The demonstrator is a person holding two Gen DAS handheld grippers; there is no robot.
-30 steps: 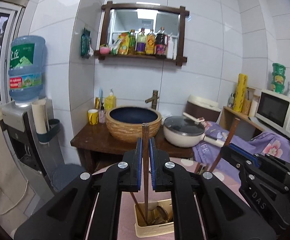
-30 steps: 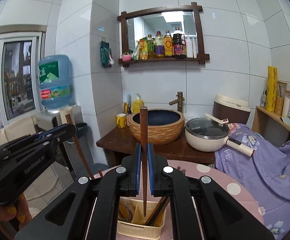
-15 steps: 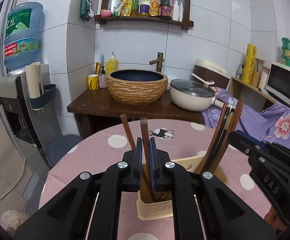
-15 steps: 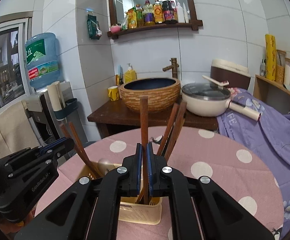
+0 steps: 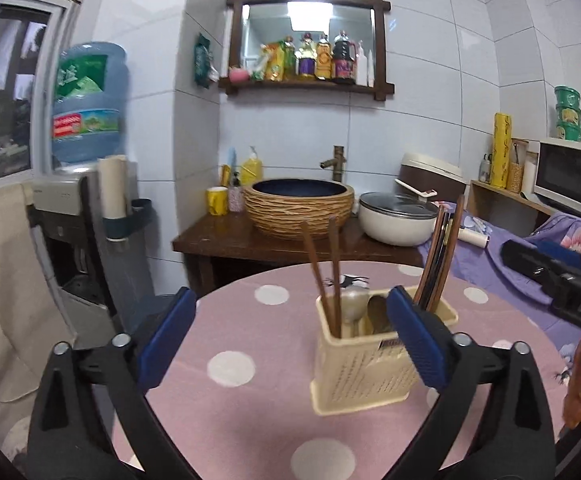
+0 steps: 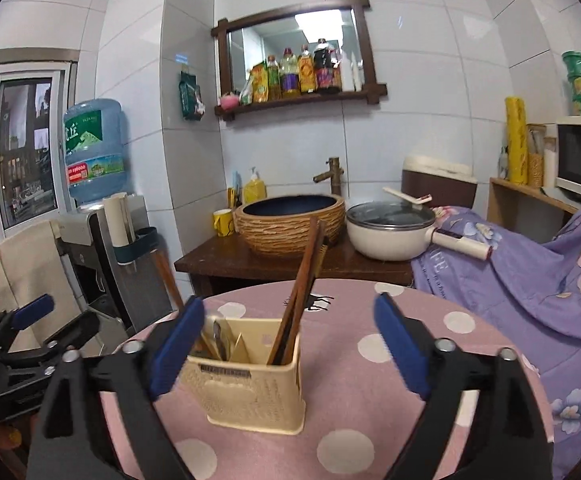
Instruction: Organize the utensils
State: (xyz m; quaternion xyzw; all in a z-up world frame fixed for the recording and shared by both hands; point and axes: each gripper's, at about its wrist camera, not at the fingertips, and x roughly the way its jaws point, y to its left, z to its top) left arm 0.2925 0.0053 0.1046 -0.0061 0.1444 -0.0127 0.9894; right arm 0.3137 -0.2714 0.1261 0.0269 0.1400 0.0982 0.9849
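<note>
The pink dotted table (image 5: pixel 250 408) filled the lower frame. Both claws, left gripper (image 5: pixel 290 334) and right gripper (image 6: pixel 288 350), gaped released, grasping nothing. At centre stood the cream utensil holder (image 6: pixel 250 392), chopsticks (image 6: pixel 302 280) leaning inside.

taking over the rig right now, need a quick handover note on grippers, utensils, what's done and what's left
Left hand-held gripper: open, holding nothing.
Right hand-held gripper: open, holding nothing.
Cream utensil holder stands upright on the pink dotted table.
Two chopsticks in its left compartment, a bundle of chopsticks in the right, spoons in between.
Done: all visible utensils are in the holder.
Left: nothing loose in view; back both grippers away.
</note>
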